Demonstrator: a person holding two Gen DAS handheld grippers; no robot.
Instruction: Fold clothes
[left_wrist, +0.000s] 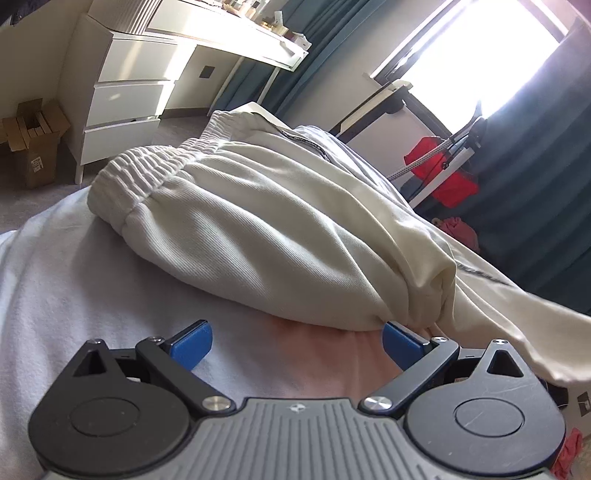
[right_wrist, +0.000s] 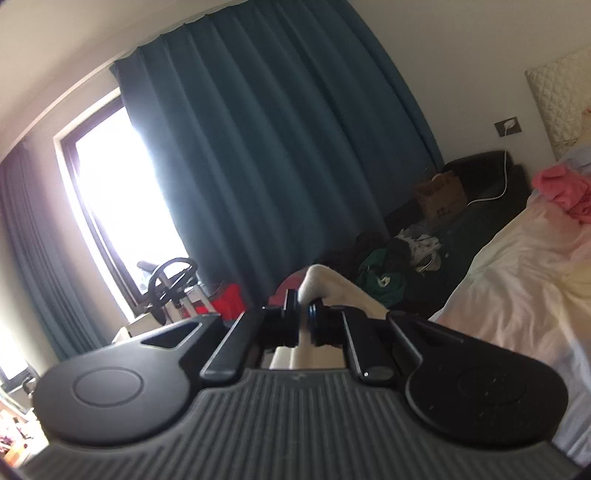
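Two grippers at work on one pair of cream trousers (left_wrist: 280, 221) on the near bed (left_wrist: 74, 295).

Nearest, the left gripper (left_wrist: 297, 341) sat spread wide, holding nothing, its right pad touching the bunched fabric. The right gripper (right_wrist: 303, 314) was pinched on a cream trouser end, raised towards the far curtain (right_wrist: 280, 147). I judged carrying it over evenly would keep the fold neat.

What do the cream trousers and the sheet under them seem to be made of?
Cream trousers: a soft matte woven cloth, probably cotton twill; fine diagonal ribs show, with a gathered elastic waistband. Sheet: smooth pale cloth, faintly fuzzy, possibly brushed cotton; the weave is too fine to tell.
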